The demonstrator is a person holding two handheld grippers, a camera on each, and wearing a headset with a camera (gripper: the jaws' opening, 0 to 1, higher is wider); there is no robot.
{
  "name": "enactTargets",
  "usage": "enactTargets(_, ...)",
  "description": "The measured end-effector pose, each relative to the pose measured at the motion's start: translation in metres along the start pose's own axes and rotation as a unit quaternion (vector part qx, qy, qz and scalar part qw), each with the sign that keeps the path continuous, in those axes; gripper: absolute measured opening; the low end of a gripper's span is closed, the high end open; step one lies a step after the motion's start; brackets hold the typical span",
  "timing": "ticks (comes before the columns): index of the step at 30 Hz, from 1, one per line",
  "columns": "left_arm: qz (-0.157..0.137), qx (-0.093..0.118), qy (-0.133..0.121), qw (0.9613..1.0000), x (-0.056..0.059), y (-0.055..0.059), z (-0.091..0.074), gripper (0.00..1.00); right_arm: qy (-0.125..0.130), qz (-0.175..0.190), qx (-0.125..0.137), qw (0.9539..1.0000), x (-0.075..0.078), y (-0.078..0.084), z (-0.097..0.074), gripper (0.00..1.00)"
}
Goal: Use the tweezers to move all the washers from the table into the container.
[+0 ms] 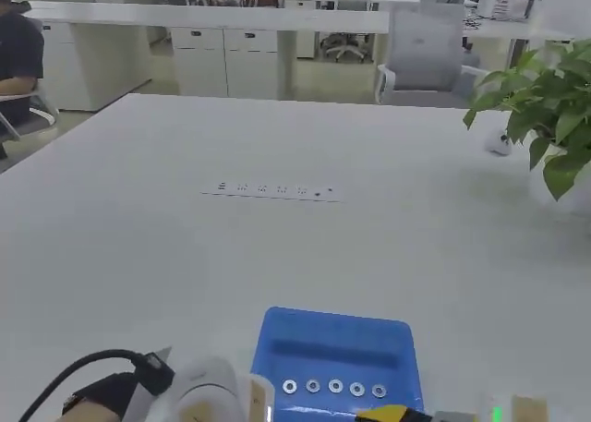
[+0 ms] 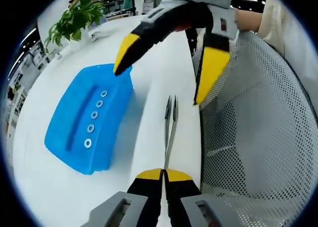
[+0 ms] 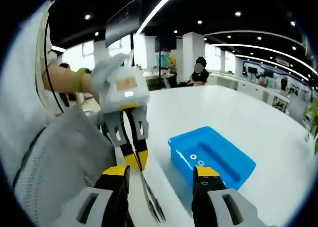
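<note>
- Clamping the tweezers [image 2: 168, 150]: your L gripper [image 2: 163, 175] has its jaws pressed together on the handle end. The two tweezer tips point fwd, slightly apart, just over the white table [image 1: 277, 247].
- Blue container [image 2: 59, 132] sits on the table near its front edge, just beside the tweezers. It's on their L in the left gripper view.
- Five washers [image 2: 95, 116] lie in a straight row in the container, each apart from the next. Tweezer tips are apart from them.
- Your R gripper [image 3: 161, 171] has its jaws spread wide w/ nothing btwn them. In the left gripper view it reaches in from the top, w/ one yellow finger at the container's far corner and the other beside the mesh chair back [image 2: 258, 137].
- Head view: L gripper w/ black cable [image 1: 83, 367] sits at the bottom edge, L of the container. R gripper's yellow tip is at the container's near R corner.
- Bkgd: plant [image 1: 545, 108] at the table's R, power strip [image 1: 272, 190] mid-table, seated person [image 1: 18, 57] far L.
</note>
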State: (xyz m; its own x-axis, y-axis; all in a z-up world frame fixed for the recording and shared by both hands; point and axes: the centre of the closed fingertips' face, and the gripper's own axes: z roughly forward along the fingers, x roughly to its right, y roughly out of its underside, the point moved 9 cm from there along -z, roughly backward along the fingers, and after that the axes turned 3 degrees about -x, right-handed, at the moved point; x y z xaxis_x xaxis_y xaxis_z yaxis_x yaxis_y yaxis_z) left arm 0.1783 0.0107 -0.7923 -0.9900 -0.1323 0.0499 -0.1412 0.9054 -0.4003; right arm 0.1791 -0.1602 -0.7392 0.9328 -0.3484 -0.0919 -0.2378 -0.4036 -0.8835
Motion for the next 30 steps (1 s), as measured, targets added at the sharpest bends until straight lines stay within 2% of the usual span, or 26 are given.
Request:
enactTargets(4, -0.002, 0.006, -0.009, 0.9999, 0.005, 0.005, 0.0, 0.0, 0.057, -0.032, 0.01, 0.9978, 0.014, -0.007, -0.037, 0.52)
enactTargets(6, -0.018, 0.011, -0.02, 0.9996, 0.008, 0.009, -0.003, 0.0, 0.086, -0.037, 0.012, 0.9955, 0.021, -0.006, -0.053, 0.57)
enactTargets(7, -0.032, 0.023, -0.027, 0.9988, 0.009, 0.011, -0.006, 0.01, 0.104, -0.033, 0.018, 0.9939, 0.023, -0.004, -0.061, 0.61)
enactTargets(9, -0.061, 0.051, -0.036, 0.9962, 0.012, 0.013, -0.012, 0.06, 0.12, -0.025, 0.036, 0.9918, 0.025, -0.001, -0.07, 0.67)
enactTargets(11, -0.102, 0.083, -0.058, 0.9897, 0.013, 0.018, -0.021, 0.15, 0.138, -0.015, 0.053, 0.9889, 0.028, 0.005, -0.079, 0.71)
enactTargets(13, -0.14, 0.123, -0.085, 0.9788, 0.013, 0.023, -0.032, 0.23, 0.149, 0.008, 0.063, 0.9868, 0.031, 0.012, -0.086, 0.76)
enactTargets(14, -0.168, 0.15, -0.1, 0.9691, 0.013, 0.026, -0.04, 0.26, 0.156, 0.016, 0.071, 0.985, 0.032, 0.014, -0.089, 0.78)
enactTargets(15, -0.189, 0.168, -0.112, 0.9612, 0.013, 0.029, -0.046, 0.28, 0.161, 0.02, 0.077, 0.9837, 0.033, 0.015, -0.092, 0.79)
enactTargets(17, -0.225, 0.205, -0.142, 0.9419, 0.013, 0.035, -0.057, 0.33, 0.165, 0.035, 0.086, 0.9818, 0.035, 0.019, -0.096, 0.83)
enactTargets(18, -0.252, 0.231, -0.173, 0.9236, 0.012, 0.041, -0.066, 0.36, 0.171, 0.042, 0.091, 0.9802, 0.036, 0.02, -0.097, 0.85)
enactTargets(19, -0.27, 0.255, -0.192, 0.9084, 0.012, 0.044, -0.072, 0.38, 0.178, 0.049, 0.092, 0.9784, 0.037, 0.022, -0.098, 0.88)
enactTargets(20, -0.295, 0.294, -0.211, 0.8844, 0.012, 0.047, -0.08, 0.4, 0.184, 0.055, 0.095, 0.9768, 0.038, 0.023, -0.099, 0.91)
enactTargets(22, -0.331, 0.347, -0.238, 0.8448, 0.012, 0.052, -0.089, 0.47, 0.189, 0.056, 0.107, 0.9745, 0.037, 0.022, -0.101, 0.96)
enactTargets(23, -0.351, 0.383, -0.238, 0.8208, 0.014, 0.054, -0.093, 0.5, 0.192, 0.052, 0.108, 0.974, 0.035, 0.021, -0.1, 0.98)
enactTargets(24, -0.36, 0.395, -0.241, 0.8101, 0.016, 0.056, -0.095, 0.54, 0.194, 0.048, 0.108, 0.9738, 0.034, 0.02, -0.1, 0.99)
enactTargets(25, -0.361, 0.403, -0.252, 0.8025, 0.018, 0.057, -0.096, 0.59, 0.195, 0.042, 0.102, 0.9746, 0.033, 0.02, -0.099, 0.99)
enactTargets(26, -0.361, 0.398, -0.262, 0.8017, 0.02, 0.058, -0.096, 0.63, 0.195, 0.038, 0.099, 0.975, 0.032, 0.019, -0.099, 0.99)
enactTargets(28, -0.356, 0.386, -0.301, 0.7961, 0.023, 0.061, -0.096, 0.72, 0.198, 0.03, 0.089, 0.9756, 0.031, 0.019, -0.096, 0.99)
enactTargets(29, -0.354, 0.382, -0.318, 0.792, 0.024, 0.06, -0.096, 0.76, 0.201, 0.026, 0.086, 0.9754, 0.031, 0.019, -0.095, 0.99)
enactTargets(30, -0.356, 0.378, -0.341, 0.7833, 0.026, 0.059, -0.096, 0.83, 0.205, 0.025, 0.081, 0.975, 0.031, 0.019, -0.094, 0.99)
